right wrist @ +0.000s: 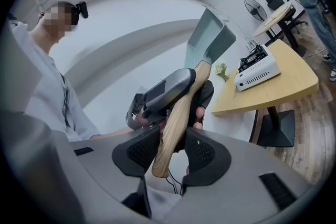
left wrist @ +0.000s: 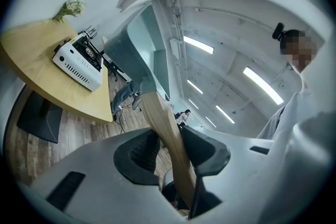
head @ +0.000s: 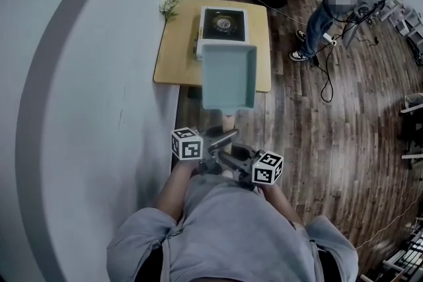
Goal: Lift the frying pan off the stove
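Left gripper (left wrist: pixel 169 148) jaws are clamping the wooden handle (left wrist: pixel 160 123) of the frying pan (head: pixel 228 76). Right gripper (right wrist: pixel 169 147) jaws are pinching the same handle near its butt end. Pan is hanging in the air at 12 o'clock from both grippers, clear of the stove (head: pixel 223 24). Stove is sitting on the desk (head: pixel 175 53), with flowers (head: pixel 170 3) at its 10 o'clock.

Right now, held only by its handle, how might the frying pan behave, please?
Probably rigid but front-heavy: the frying pan reaches well beyond its wooden handle. The left claw and right claw clamp that smooth handle, so it might twist.
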`<state>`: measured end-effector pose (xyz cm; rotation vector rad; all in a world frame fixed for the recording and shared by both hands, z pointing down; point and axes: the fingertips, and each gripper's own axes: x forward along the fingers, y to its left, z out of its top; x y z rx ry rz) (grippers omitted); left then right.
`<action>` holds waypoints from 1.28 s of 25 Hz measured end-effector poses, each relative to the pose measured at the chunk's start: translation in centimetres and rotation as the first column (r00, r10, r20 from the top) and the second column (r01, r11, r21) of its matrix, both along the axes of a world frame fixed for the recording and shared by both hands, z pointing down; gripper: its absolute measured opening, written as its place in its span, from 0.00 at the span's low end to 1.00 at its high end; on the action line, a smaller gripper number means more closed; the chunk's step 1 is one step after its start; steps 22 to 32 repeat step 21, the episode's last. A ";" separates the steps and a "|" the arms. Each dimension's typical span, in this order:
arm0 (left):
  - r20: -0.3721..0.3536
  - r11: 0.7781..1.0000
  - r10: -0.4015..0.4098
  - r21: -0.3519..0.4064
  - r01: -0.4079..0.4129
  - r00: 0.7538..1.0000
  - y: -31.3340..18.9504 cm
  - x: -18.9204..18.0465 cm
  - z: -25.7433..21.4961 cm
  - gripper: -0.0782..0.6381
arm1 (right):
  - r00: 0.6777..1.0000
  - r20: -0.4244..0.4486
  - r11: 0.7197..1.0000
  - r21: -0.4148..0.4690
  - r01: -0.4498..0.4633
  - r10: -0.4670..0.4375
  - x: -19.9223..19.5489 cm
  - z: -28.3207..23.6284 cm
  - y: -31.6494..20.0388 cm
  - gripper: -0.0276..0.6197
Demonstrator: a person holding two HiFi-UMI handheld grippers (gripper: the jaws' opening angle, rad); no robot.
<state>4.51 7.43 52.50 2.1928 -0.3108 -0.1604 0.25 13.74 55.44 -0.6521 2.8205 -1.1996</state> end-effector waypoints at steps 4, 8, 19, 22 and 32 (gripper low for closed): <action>0.014 1.000 -0.004 0.009 0.004 1.000 1.2 0.1 0.0 0.29 | 1.000 0.011 1.000 -0.002 0.011 -0.011 -0.1 -0.1 1.2 0.26; 0.024 1.000 -0.007 0.018 0.007 1.000 2.0 0.1 -0.1 0.29 | 1.000 0.014 1.000 0.001 0.021 -0.021 -0.1 -0.2 2.0 0.26; 0.022 1.000 -0.024 0.019 0.023 0.999 2.3 -0.1 0.0 0.30 | 0.999 0.017 0.999 0.008 0.031 -0.031 -0.2 -0.1 2.4 0.26; 0.022 0.999 -0.025 0.023 0.024 0.999 2.4 -0.1 -0.1 0.30 | 0.999 0.015 0.999 0.012 0.032 -0.032 -0.2 0.0 2.5 0.26; 0.022 0.999 -0.025 0.023 0.024 0.999 2.4 -0.1 -0.1 0.30 | 0.999 0.015 0.999 0.012 0.032 -0.032 -0.2 0.0 2.5 0.26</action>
